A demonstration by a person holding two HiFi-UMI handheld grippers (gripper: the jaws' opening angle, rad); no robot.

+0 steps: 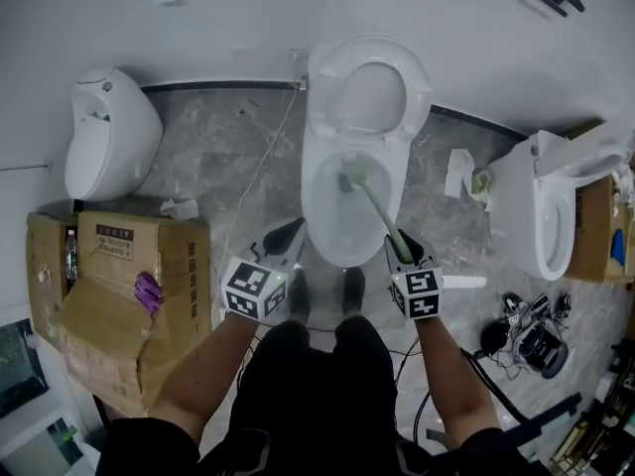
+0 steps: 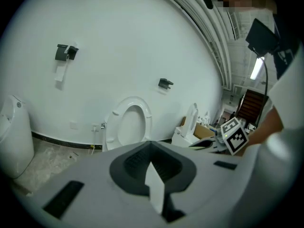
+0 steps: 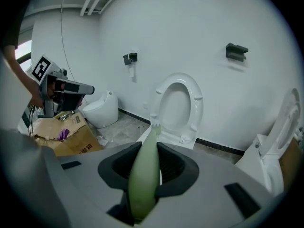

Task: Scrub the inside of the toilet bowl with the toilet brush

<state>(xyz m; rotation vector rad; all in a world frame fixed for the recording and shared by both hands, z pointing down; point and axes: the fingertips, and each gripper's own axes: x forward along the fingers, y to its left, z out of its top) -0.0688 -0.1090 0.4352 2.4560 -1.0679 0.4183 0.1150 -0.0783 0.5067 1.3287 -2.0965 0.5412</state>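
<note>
A white toilet point(image 1: 316, 181) stands at centre of the head view, its seat and lid point(image 1: 369, 92) raised against the wall. A pale green toilet brush point(image 1: 382, 216) slants down into the bowl, its head point(image 1: 353, 176) resting near the back of the basin. My right gripper point(image 1: 401, 254) is shut on the brush's handle at the bowl's front right rim; the handle point(image 3: 145, 170) fills its jaws in the right gripper view. My left gripper point(image 1: 283, 238) hovers at the bowl's front left rim, jaws together and holding nothing point(image 2: 154, 186).
A small white toilet point(image 1: 109, 132) stands at left, and a worn cardboard box point(image 1: 119, 296) lies in front of it. Another toilet point(image 1: 551, 206) with a box behind it is at right. Cables and dark gear point(image 1: 531, 340) lie on the floor at lower right. My shoes point(image 1: 298, 296) are just before the bowl.
</note>
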